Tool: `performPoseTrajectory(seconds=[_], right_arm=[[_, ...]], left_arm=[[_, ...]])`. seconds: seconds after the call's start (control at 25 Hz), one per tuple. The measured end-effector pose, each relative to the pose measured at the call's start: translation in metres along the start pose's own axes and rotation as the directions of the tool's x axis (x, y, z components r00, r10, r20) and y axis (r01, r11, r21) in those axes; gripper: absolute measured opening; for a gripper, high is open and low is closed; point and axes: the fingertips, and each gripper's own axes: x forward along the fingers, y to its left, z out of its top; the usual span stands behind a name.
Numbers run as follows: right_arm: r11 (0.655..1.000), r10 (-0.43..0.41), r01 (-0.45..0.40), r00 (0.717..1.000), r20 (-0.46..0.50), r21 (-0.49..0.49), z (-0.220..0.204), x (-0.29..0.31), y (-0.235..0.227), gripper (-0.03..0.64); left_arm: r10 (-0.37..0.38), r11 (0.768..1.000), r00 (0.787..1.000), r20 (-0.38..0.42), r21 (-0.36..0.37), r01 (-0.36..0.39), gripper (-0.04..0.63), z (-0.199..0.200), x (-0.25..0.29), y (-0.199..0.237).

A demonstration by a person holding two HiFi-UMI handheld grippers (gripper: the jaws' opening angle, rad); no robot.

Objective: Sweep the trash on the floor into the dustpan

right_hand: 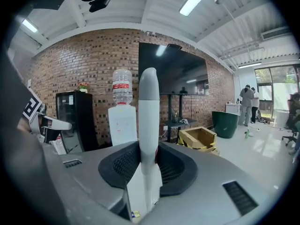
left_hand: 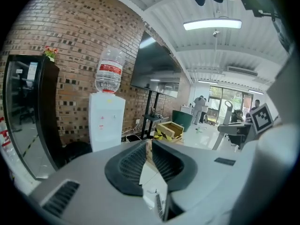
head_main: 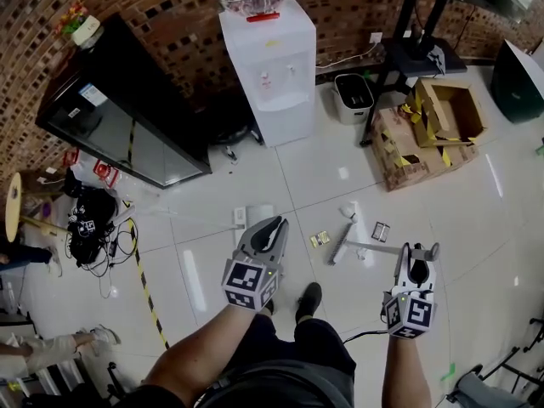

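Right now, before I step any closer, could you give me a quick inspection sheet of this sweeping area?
Surface: pale glossy tiled floor, crossed by a yellow-black tape line.
Job's things: grey-and-white handle, upright in the right hand-held gripper; its working end cannot be told.
Clutter: yellow wrapper and dark-edged scrap on the floor ahead; cardboard boxes beyond.
Grippers: right hand-held gripper shut on the handle; left hand-held gripper shut, nothing between its jaws.
Cables: black tangle on the floor at the left.
Surroundings: brick wall, water dispenser, black cabinet.
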Motion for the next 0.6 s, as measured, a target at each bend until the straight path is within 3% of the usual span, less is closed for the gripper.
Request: performPoseTrajectory(seconds=[0.28, 0.6], right_arm=[[1.0, 0.004, -0.004, 1.0, -0.03, -0.005, -0.008, 0.008, 0.004, 0.114], [0.989, 0.12, -0.123, 0.992, -0.046, -0.077, -0.006, 0.028, 0.066, 0.115]], left_arm=[[0.006, 1.0, 1.0, 0.004, -0.008, -0.006, 0.051, 0.001, 0.01, -0.005], [0.071, 0.997, 0.997, 0.004, -0.006, -0.071, 0.051, -0.003, -0.014, 0.017]])
